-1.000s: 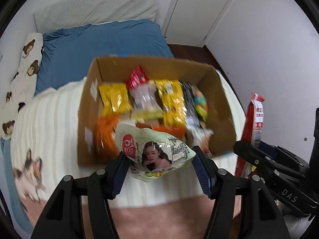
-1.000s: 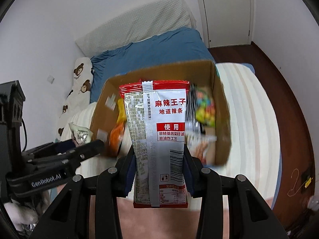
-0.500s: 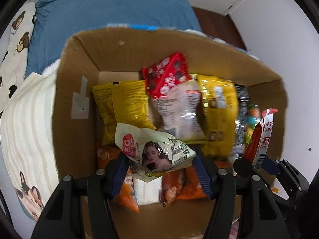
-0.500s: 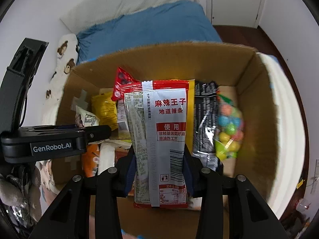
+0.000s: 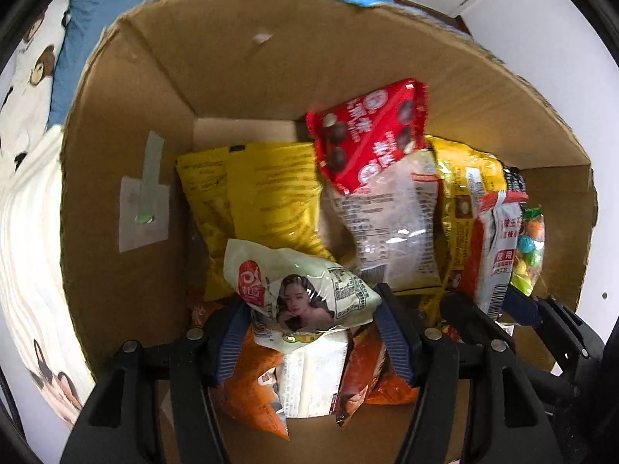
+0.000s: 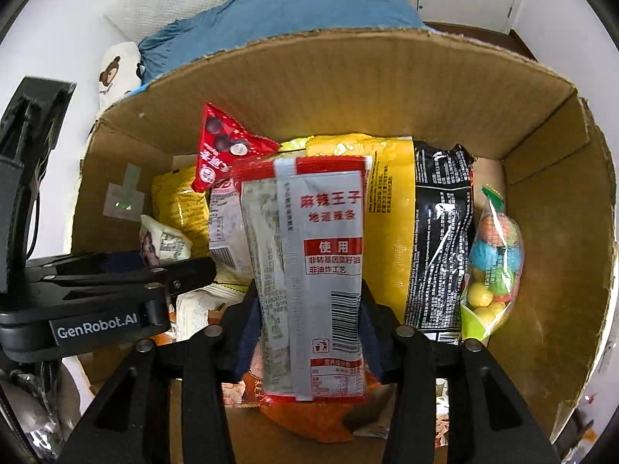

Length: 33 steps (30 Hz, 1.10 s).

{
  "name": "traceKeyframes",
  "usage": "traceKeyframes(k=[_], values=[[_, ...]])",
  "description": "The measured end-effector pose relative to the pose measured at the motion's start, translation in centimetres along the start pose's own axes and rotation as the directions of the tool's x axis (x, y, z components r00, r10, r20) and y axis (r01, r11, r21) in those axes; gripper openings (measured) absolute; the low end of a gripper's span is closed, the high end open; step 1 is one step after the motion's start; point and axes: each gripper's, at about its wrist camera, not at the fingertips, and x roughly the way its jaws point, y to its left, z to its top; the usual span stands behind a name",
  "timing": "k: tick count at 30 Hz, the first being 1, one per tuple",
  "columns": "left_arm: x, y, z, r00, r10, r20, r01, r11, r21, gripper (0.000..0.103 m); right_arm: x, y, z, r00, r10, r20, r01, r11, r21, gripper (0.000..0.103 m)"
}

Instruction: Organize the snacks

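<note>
A cardboard box (image 5: 127,178) (image 6: 541,201) holds several snack packets. My left gripper (image 5: 307,315) is shut on a pale green packet with a woman's portrait (image 5: 298,290) and holds it inside the box over orange packets (image 5: 255,382). My right gripper (image 6: 309,324) is shut on a tall red and silver spicy-strip packet (image 6: 321,255) and holds it upright inside the box, to the right of the left gripper (image 6: 116,286). That packet also shows in the left wrist view (image 5: 499,239).
In the box lie yellow packets (image 5: 263,197), a red chocolate-ball packet (image 5: 367,135), a clear packet (image 5: 394,224), a black packet (image 6: 441,239) and a bag of coloured balls (image 6: 493,266). The box sits on a bed with a blue cover (image 6: 294,7) and bear-print cloth (image 5: 27,89).
Both grippers have moved forward and down from in front of the box to inside it, each still holding its packet. The box now fills both views.
</note>
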Motion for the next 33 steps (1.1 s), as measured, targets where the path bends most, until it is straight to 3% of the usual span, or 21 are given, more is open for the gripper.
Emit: traceKeyframes(k=[2, 4, 6, 12, 16, 21, 25, 33], values=[[0.0, 0.4, -0.1, 1.0, 0.009, 0.001, -0.009, 1.0, -0.008, 0.061, 0.5, -0.2, 0.4, 1.0, -0.012, -0.008, 0.012, 1.0, 0.006, 0.064], [-0.1, 0.5, -0.3, 1.0, 0.002, 0.004, -0.002, 1.0, -0.009, 0.061, 0.2, -0.4, 0.4, 0.999, -0.039, 0.005, 0.039, 0.999, 0.007, 0.083], [-0.4, 0.7, -0.4, 1.0, 0.006, 0.006, -0.006, 1.0, -0.004, 0.063, -0.2, -0.9, 0.3, 0.999, -0.038, 0.01, 0.038, 0.999, 0.021, 0.094], [-0.6, -0.2, -1.3, 1.0, 0.016, 0.011, -0.017, 0.999, 0.028, 0.088, -1.7, -2.8, -0.1, 0.996, -0.082, 0.024, 0.081, 0.996, 0.044, 0.096], [-0.8, -0.8, -2.3, 0.999, 0.026, 0.027, -0.027, 0.999, 0.029, 0.098, -2.6, -3.4, -0.6, 0.993, -0.111, 0.036, 0.109, 0.993, 0.044, 0.097], [-2.5, -2.3, -4.5, 0.998, 0.013, 0.064, -0.015, 0.999, 0.032, 0.099, -4.6, -4.6, -2.3, 0.992, -0.113, 0.055, 0.11, 0.993, 0.047, 0.097], [-3.9, -3.3, -6.9, 0.991, 0.037, 0.129, -0.044, 0.998, 0.051, 0.099, -6.6, -4.9, -3.9, 0.99, -0.11, 0.087, 0.106, 0.993, 0.049, 0.097], [-7.3, -4.7, -12.8, 0.952, 0.096, 0.289, -0.114, 0.993, 0.044, 0.099, -11.2, -5.2, -8.5, 0.972, -0.114, 0.207, 0.106, 0.993, 0.051, 0.097]])
